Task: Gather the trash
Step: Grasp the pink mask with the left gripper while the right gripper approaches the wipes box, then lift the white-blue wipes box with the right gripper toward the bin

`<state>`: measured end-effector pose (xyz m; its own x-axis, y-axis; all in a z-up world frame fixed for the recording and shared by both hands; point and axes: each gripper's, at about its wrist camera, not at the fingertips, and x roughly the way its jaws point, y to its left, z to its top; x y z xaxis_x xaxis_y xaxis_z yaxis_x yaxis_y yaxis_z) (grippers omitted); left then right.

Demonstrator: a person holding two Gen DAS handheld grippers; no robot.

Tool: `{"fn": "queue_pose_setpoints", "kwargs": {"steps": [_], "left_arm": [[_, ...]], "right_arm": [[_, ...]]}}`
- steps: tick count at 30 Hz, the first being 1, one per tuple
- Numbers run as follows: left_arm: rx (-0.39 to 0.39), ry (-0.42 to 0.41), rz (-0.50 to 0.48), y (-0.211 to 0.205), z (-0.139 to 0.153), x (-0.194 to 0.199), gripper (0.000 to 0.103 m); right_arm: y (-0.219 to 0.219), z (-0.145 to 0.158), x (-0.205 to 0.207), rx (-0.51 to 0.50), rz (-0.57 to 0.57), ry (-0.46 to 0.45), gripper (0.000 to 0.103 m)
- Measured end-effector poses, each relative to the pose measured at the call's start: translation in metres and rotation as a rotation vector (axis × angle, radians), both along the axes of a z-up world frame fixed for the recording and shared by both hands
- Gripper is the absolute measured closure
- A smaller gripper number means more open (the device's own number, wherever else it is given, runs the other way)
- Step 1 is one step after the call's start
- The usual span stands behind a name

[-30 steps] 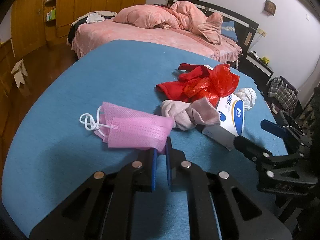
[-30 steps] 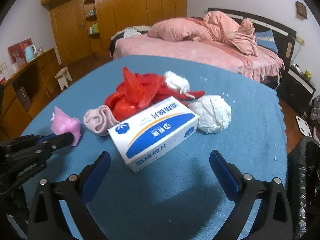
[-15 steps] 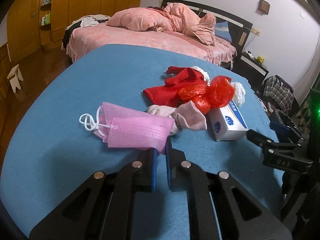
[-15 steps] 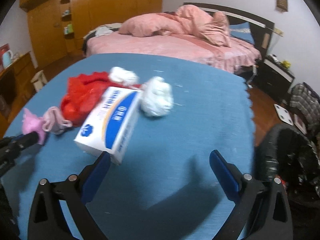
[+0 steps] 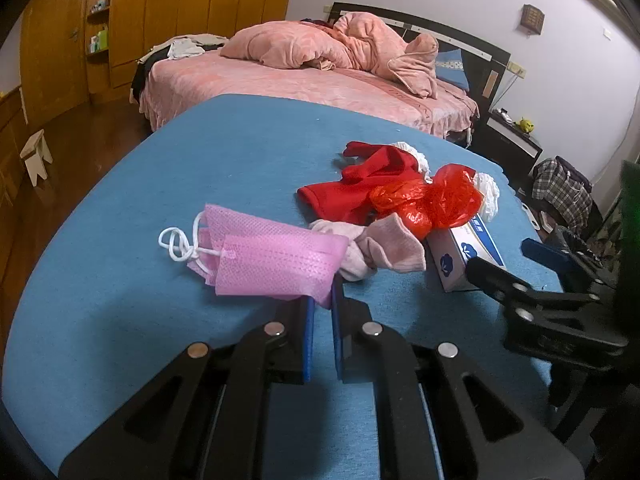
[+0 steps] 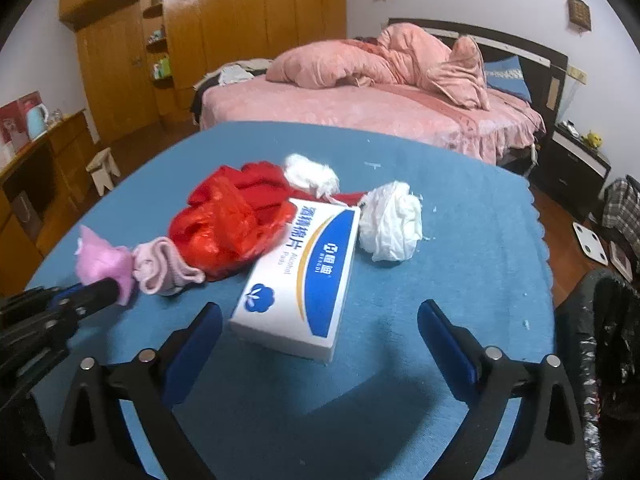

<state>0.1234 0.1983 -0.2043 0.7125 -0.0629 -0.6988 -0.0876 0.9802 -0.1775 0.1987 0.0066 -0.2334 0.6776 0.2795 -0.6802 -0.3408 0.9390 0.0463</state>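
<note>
Pink face mask (image 5: 276, 262) pinched at corner by left gripper (image 5: 321, 308), jaws clamped on it, above blue table cover (image 5: 208, 176). Pale pink sock (image 5: 380, 248) just beside mask. Red plastic bag (image 6: 228, 228) against alcohol pads box (image 6: 304, 276). Crumpled white tissue (image 6: 390, 220) touching box far corner. Right gripper (image 6: 320, 344) spread wide, empty, box near end between its fingers. Black trash bag (image 6: 608, 344) off table edge, right.

Left tool (image 5: 321, 312) black angular frame, blue finger pads, silver round screws, right tool (image 6: 320, 344) alike
</note>
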Motion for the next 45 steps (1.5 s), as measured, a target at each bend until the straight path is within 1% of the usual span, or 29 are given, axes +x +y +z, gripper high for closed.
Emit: {"fn": "queue_pose_setpoints", "kwargs": {"steps": [2, 3, 4, 6, 9, 14, 16, 20, 21, 22, 24, 26, 31, 38, 45], "left_arm": [[0.007, 0.001, -0.006, -0.001, 0.000, 0.000, 0.096], [0.010, 0.001, -0.010, -0.002, 0.000, 0.000, 0.096], [0.011, 0.000, -0.014, -0.003, 0.000, 0.000, 0.096], [0.013, -0.004, -0.022, -0.004, 0.001, 0.000, 0.096], [0.015, -0.008, -0.030, -0.006, 0.002, -0.002, 0.096], [0.009, -0.008, -0.041, -0.007, 0.000, -0.002, 0.096], [0.010, -0.007, -0.046, -0.009, 0.000, -0.001, 0.096], [0.010, -0.008, -0.050, -0.010, 0.001, 0.000, 0.096], [0.011, -0.009, -0.050, -0.010, 0.002, -0.001, 0.096], [0.011, -0.009, -0.051, -0.010, 0.002, -0.001, 0.096], [0.013, -0.015, -0.055, -0.011, 0.004, -0.001, 0.096], [0.015, -0.021, -0.060, -0.012, 0.006, -0.002, 0.096], [0.019, -0.055, -0.075, -0.021, 0.018, -0.007, 0.096], [0.024, -0.104, -0.098, -0.034, 0.037, -0.016, 0.096], [0.031, -0.143, -0.141, -0.058, 0.053, -0.018, 0.096]], "right_arm": [[0.001, -0.002, 0.004, 0.018, 0.000, 0.019, 0.010], [0.002, -0.002, 0.005, 0.013, -0.005, 0.024, 0.019], [0.003, -0.004, 0.006, 0.010, -0.001, 0.032, 0.031], [0.001, -0.008, 0.010, 0.028, 0.023, 0.075, 0.047], [-0.006, -0.008, 0.006, 0.041, 0.027, 0.094, 0.047], [-0.012, -0.008, -0.005, 0.029, 0.033, 0.079, 0.046], [-0.012, -0.010, -0.004, 0.029, 0.028, 0.081, 0.035], [-0.006, -0.012, 0.004, 0.028, 0.031, 0.095, 0.034], [-0.005, -0.015, 0.008, 0.027, 0.039, 0.114, 0.037], [-0.006, -0.018, 0.009, 0.028, 0.042, 0.128, 0.047], [-0.010, -0.016, 0.009, 0.055, 0.037, 0.130, 0.048], [-0.014, -0.014, 0.006, 0.067, 0.042, 0.129, 0.048], [-0.022, 0.004, -0.011, 0.069, 0.057, 0.062, 0.048], [-0.037, 0.029, -0.031, 0.101, 0.079, -0.001, 0.048], [-0.057, 0.045, -0.036, 0.120, 0.058, -0.023, 0.048]]}}
